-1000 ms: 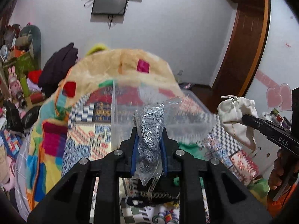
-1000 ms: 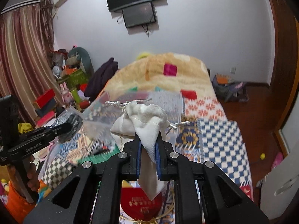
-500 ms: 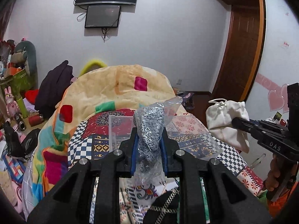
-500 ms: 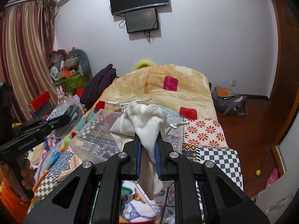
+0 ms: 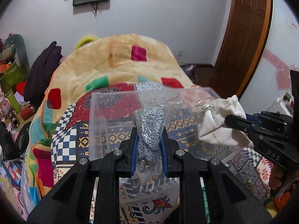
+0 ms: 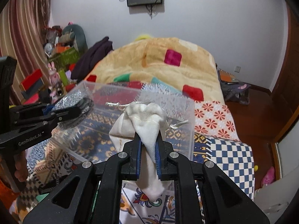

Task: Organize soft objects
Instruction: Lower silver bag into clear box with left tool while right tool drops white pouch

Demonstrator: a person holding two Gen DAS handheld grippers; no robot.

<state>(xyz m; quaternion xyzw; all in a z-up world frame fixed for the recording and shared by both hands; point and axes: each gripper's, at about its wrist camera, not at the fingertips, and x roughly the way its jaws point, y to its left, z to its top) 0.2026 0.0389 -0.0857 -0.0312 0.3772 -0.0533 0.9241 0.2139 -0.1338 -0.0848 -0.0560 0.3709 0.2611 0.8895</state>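
My left gripper [image 5: 149, 136] is shut on a clear plastic bag of speckled grey-blue fabric [image 5: 149, 128], held over the near wall of a clear plastic bin [image 5: 97, 123] on the bed. My right gripper [image 6: 147, 143] is shut on a white drawstring pouch [image 6: 143, 119], held over the bin's near right side [image 6: 190, 130]. The pouch also shows in the left wrist view [image 5: 218, 123], at the bin's right edge. The bagged fabric shows in the right wrist view [image 6: 74, 102], at the bin's left corner.
The bin sits on a patchwork quilt [image 5: 74, 141] with a yellow blanket [image 5: 119, 63] heaped behind it. Dark clothes [image 5: 43, 71] and toys lie left of the bed. A wooden door [image 5: 246, 43] stands at the right. Bags [image 6: 235, 89] lie on the floor.
Both grippers have tipped down and moved in toward the bin, each still holding its item. The pouch and the bagged fabric now hang over the bin's edges.
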